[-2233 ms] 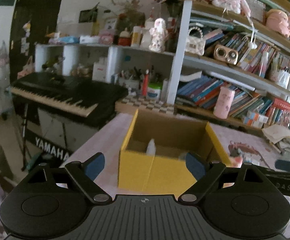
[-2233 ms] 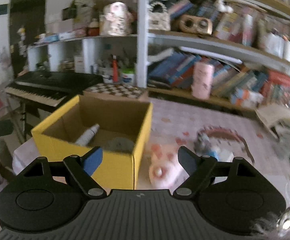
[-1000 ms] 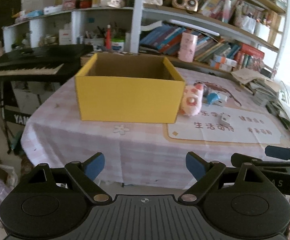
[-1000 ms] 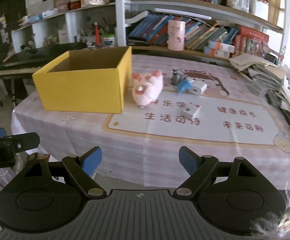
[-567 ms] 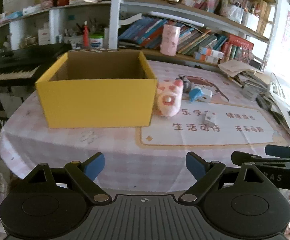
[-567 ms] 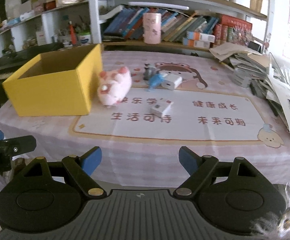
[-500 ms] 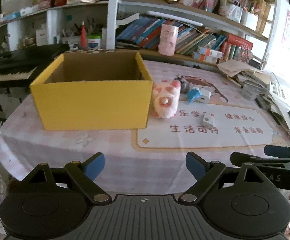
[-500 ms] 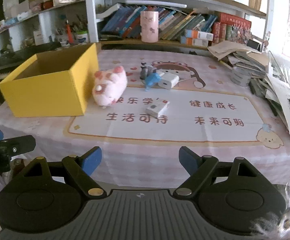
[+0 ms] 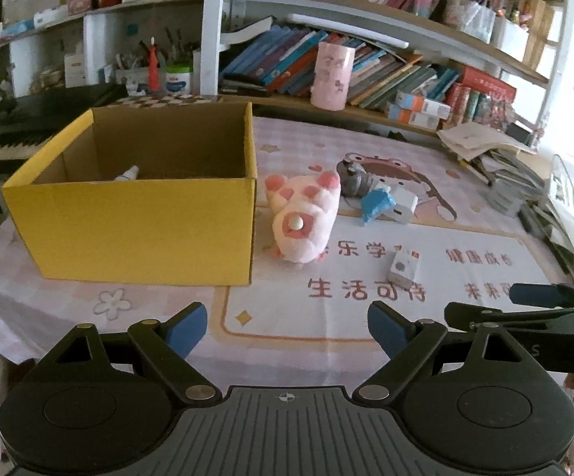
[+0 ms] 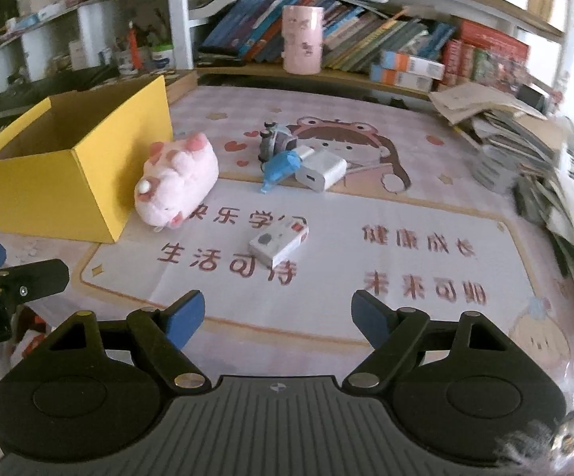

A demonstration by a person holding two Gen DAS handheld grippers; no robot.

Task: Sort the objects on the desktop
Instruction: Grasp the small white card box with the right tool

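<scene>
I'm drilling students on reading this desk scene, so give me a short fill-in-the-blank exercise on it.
1. The pink plush pig lies right beside the ___ box.
2. The left gripper and right gripper both hold ___.
3. The blue toy touches the ___ charger.
4. The bottle lies ___ the cardboard box.

Answers: yellow; nothing; white; inside

Open yellow cardboard box (image 9: 140, 222): near wall hides most of interior; only tip of a small white bottle (image 9: 127, 173) shows. Small grey object (image 10: 275, 143) partly behind the crumpled blue piece (image 10: 281, 166); kind unclear. Stacked papers (image 10: 556, 182) at right edge blurred, cut off.
</scene>
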